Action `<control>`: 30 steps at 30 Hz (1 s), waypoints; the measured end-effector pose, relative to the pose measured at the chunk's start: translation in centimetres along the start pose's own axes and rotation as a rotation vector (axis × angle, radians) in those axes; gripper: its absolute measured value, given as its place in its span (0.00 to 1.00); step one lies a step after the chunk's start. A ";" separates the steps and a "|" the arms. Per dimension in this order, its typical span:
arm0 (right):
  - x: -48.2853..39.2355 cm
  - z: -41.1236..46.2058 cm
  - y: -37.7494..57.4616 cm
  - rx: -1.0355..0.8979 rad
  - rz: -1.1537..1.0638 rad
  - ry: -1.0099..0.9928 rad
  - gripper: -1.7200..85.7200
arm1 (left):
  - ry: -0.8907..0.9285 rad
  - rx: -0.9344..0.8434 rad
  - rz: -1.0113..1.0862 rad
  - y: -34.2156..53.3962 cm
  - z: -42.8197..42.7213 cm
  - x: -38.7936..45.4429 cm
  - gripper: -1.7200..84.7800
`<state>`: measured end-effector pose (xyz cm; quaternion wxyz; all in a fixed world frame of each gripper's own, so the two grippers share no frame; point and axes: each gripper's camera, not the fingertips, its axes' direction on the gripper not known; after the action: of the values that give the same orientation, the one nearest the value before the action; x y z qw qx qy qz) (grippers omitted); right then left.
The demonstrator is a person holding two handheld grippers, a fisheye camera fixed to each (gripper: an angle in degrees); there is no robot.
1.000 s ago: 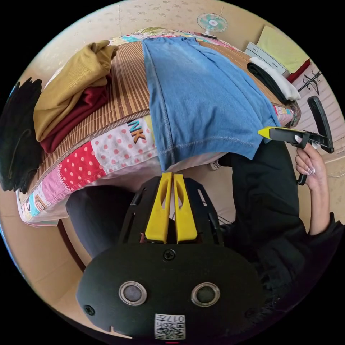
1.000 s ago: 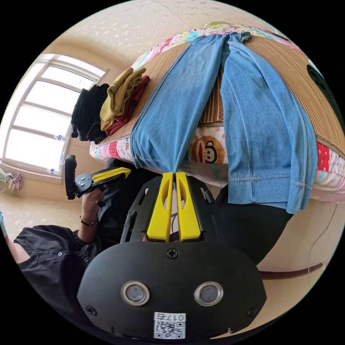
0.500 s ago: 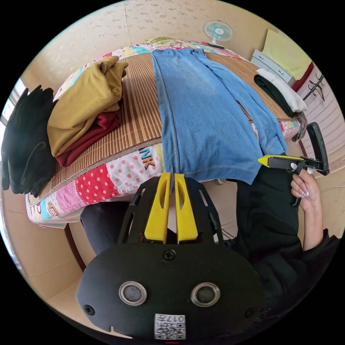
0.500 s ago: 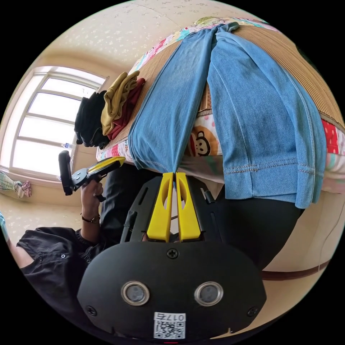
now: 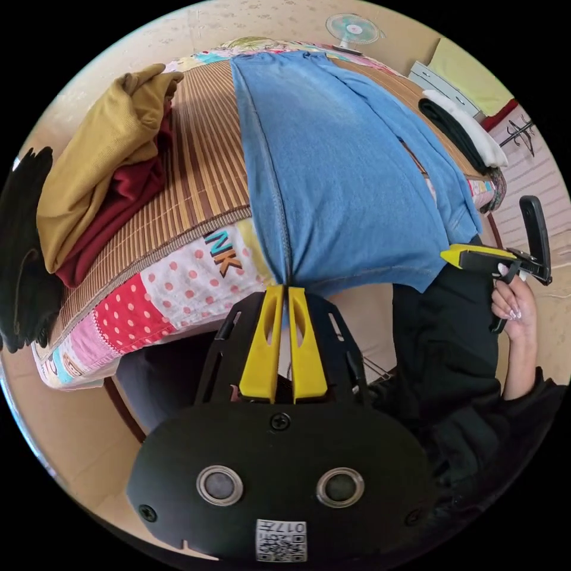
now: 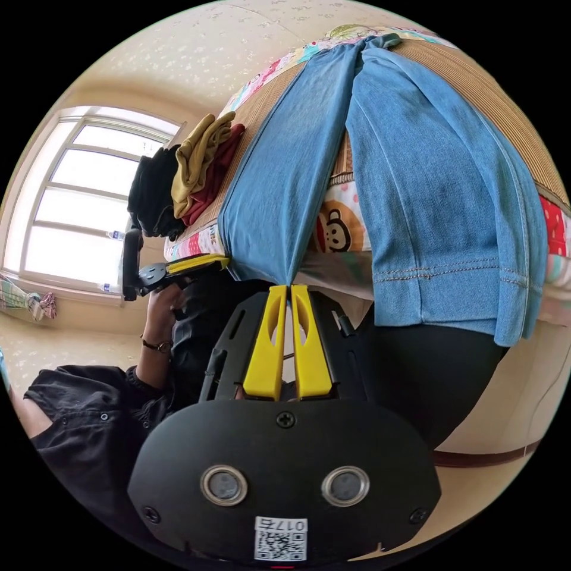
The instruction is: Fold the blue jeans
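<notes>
Early fold step: blue jeans (image 5: 333, 172) spread lengthwise over the bed (image 5: 196, 262), hems hanging off the near edge. Left gripper (image 5: 284, 290) and right gripper (image 6: 285, 288) each clamped on one hem of the same leg. Next, likely: lifting that leg across onto the other

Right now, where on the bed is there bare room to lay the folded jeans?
The bare mat strip between the blue jeans and the mustard-and-maroon clothes pile is free. The edge with the black-and-white stack is crowded.
</notes>
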<state>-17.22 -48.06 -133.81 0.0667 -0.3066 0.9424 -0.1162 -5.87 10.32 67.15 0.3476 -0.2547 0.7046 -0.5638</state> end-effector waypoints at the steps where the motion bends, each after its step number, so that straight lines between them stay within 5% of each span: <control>1: 0.0 -0.1 0.3 -0.019 -0.008 -0.011 0.04 | 0.000 -0.015 0.016 0.1 -0.1 0.2 0.02; 7: 1.0 -1.1 1.9 -0.199 -0.064 -0.017 0.04 | -0.022 -0.070 0.033 2.1 -0.3 -0.1 0.01; 11: 3.6 -7.2 3.9 0.065 -0.042 -0.006 0.05 | -0.058 -0.105 -0.045 4.0 1.1 -1.6 0.01; 15: 8.2 -13.3 6.2 0.333 0.147 0.193 0.11 | 0.091 -0.020 -0.091 5.7 0.8 -3.0 0.02; 20: 12.8 -12.3 5.2 0.213 0.236 0.330 0.12 | 0.159 0.033 -0.107 6.0 0.4 -3.8 0.06; 23: 15.1 -13.7 5.7 0.232 0.268 0.158 0.08 | 0.134 0.055 -0.086 6.0 -0.1 -3.8 0.07; 28: 16.7 -23.5 10.8 0.615 -0.009 -0.667 0.06 | 0.143 0.075 -0.082 6.8 -0.3 -4.6 0.07; 30: 18.7 -25.3 13.1 0.714 -0.023 -0.801 0.05 | 0.174 0.074 -0.085 7.2 0.2 -5.3 0.07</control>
<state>-44.62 -44.39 -113.84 0.5200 -0.2954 0.7416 -0.3040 -2.12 15.87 61.22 0.2702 -0.2214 0.6994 -0.6236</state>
